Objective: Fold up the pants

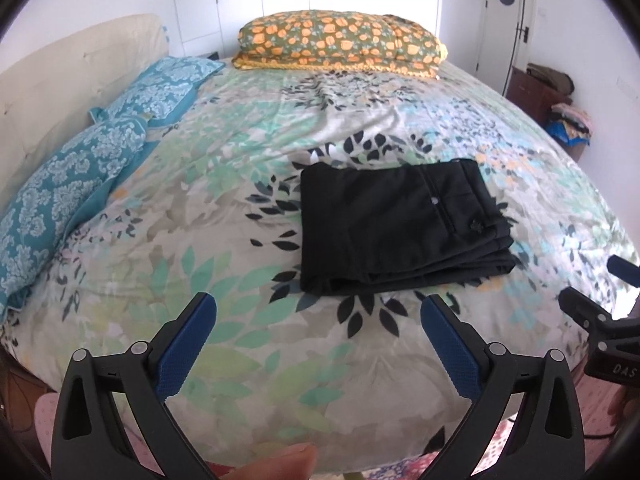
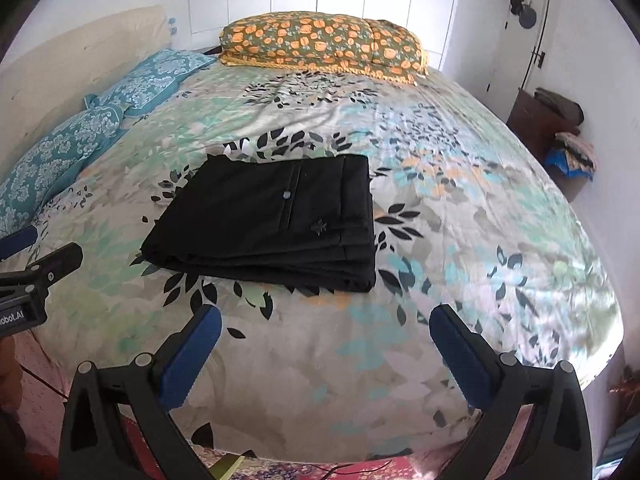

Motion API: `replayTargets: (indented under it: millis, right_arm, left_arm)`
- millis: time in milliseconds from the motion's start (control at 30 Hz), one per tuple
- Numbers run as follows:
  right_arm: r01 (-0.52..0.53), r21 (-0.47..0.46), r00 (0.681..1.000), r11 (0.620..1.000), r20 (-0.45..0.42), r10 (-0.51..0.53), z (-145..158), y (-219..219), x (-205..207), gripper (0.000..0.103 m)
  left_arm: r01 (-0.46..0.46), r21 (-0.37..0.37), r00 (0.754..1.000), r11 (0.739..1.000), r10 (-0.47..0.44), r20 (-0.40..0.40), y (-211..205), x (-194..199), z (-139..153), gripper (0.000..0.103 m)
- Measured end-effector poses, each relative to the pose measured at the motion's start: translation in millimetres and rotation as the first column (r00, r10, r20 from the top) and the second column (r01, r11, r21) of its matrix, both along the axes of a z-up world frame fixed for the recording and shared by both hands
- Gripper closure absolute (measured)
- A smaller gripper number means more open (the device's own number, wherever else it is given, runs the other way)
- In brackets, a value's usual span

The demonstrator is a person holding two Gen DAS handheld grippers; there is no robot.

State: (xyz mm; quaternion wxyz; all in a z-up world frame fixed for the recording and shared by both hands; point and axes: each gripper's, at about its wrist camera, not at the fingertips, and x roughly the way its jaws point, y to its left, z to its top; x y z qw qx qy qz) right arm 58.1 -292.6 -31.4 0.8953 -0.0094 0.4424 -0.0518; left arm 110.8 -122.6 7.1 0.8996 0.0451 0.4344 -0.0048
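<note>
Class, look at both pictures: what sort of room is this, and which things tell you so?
Most likely a home bedroom: a bed under a leaf-print cover, teal patterned pillows by its cream headboard, and folded black pants on top.

left gripper (image 1: 318,314): black frame, round silver rivets, blue textured fingers (image 1: 188,344)
right gripper (image 2: 326,326): same black frame, blue fingers (image 2: 460,354)
skin: bare fingertip (image 1: 280,462)

We see a daylit room, bright and even. Sunlight glares in dappled patches on the bedspread (image 2: 520,240) toward its right edge, washing out the print. Both fisheye views bow the bed (image 1: 200,200) into a dome and darken at the corners. The right wrist view looks slightly smeared.
</note>
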Motion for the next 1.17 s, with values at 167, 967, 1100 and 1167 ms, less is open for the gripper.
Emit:
replayTargets:
  millis: [167,967,1100,1167]
  right_arm:
    - [0.002,-0.008,1.0,1.0,-0.006,-0.002,-7,1,-3,0.0]
    - [-0.033,-0.043,0.999,0.999,-0.003,0.033,-10,13,-4,0.0]
    - [-0.031,-0.039,1.0,0.999,-0.006,0.031,-11,12,-5,0.0]
    - [-0.026,-0.038,1.0,0.999,-0.004,0.026,-11,11,-5,0.0]
  left_arm:
    - [-0.02,-0.016,1.0,1.0,0.02,-0.01,0,-1,-5,0.001]
    - [-0.009,-0.062,0.999,0.998,0.006,-0.054,0,-8,-20,0.001]
    - [-0.018,-0.074,0.998,0.997,0.014,-0.053,2,-10,-21,0.001]
    - [-0.017,-0.062,0.999,0.998,0.014,-0.047,1,-10,-20,0.001]
